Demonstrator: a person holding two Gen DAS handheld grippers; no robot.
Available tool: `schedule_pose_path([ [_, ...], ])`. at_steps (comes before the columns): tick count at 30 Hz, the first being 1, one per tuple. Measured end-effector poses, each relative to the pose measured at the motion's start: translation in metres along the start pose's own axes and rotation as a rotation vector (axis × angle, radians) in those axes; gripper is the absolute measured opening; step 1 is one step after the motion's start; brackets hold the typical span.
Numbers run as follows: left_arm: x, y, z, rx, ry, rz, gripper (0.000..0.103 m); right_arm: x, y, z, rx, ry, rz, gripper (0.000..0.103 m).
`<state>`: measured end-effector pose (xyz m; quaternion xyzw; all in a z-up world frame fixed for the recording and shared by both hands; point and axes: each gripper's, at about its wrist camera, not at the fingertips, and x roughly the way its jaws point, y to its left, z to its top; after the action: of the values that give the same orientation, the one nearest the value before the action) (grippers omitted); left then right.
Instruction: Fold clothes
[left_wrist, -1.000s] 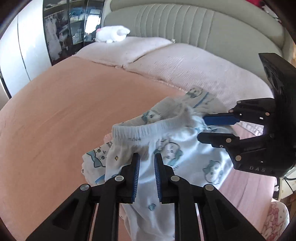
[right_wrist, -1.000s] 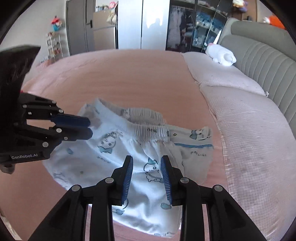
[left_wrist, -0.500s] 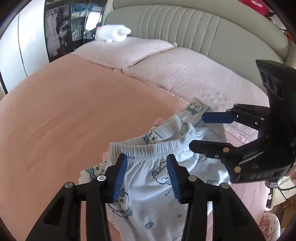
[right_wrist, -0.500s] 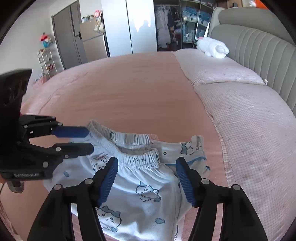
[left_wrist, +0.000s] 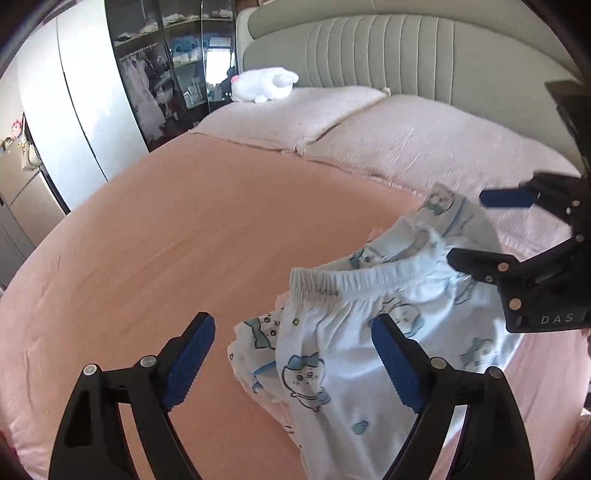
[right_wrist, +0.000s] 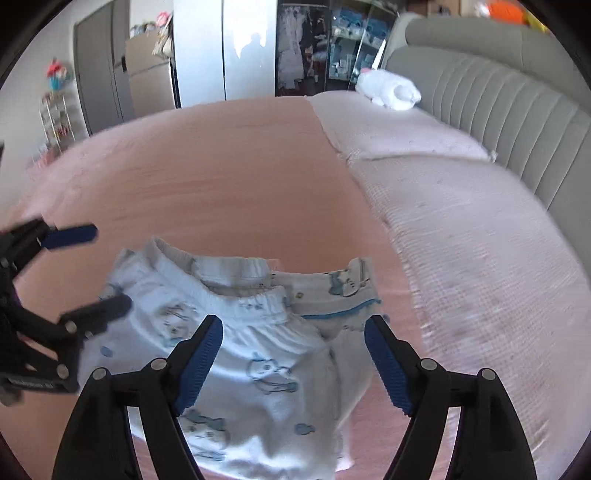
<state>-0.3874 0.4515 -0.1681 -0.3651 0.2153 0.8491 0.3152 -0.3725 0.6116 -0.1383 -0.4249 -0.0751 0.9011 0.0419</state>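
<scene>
Pale blue child's trousers (left_wrist: 373, 321) with a cartoon print and an elastic waistband lie loosely folded on the pink bedsheet (left_wrist: 177, 236). A white piece with blue trim (right_wrist: 343, 291) pokes out from under them. My left gripper (left_wrist: 293, 354) hovers over their left edge. Its jaws are opening wide and its pads touch no cloth. My right gripper (right_wrist: 293, 354) hangs just above the waistband (right_wrist: 255, 306), jaws also opening, pads clear of the fabric. Each gripper shows in the other's view: the right gripper (left_wrist: 480, 230) at the trousers' far side, the left gripper (right_wrist: 96, 273) at their left.
Two pinkish pillows (left_wrist: 413, 147) lie against a grey padded headboard (left_wrist: 369, 48). A white plush toy (left_wrist: 264, 83) rests on the far pillow. Wardrobe doors (right_wrist: 225, 48) and a glass cabinet (left_wrist: 166, 74) stand past the bed.
Both grippers went from shut on the trousers' waistband to wide open and let it go. The trousers have settled lower onto the bed.
</scene>
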Motion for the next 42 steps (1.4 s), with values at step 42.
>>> schedule_pose_path([
  [42, -0.157, 0.192, -0.068, -0.547, -0.069, 0.214, 0.102, -0.075, 0.144, 0.055, 0.227, -0.098, 0.2, 0.103],
])
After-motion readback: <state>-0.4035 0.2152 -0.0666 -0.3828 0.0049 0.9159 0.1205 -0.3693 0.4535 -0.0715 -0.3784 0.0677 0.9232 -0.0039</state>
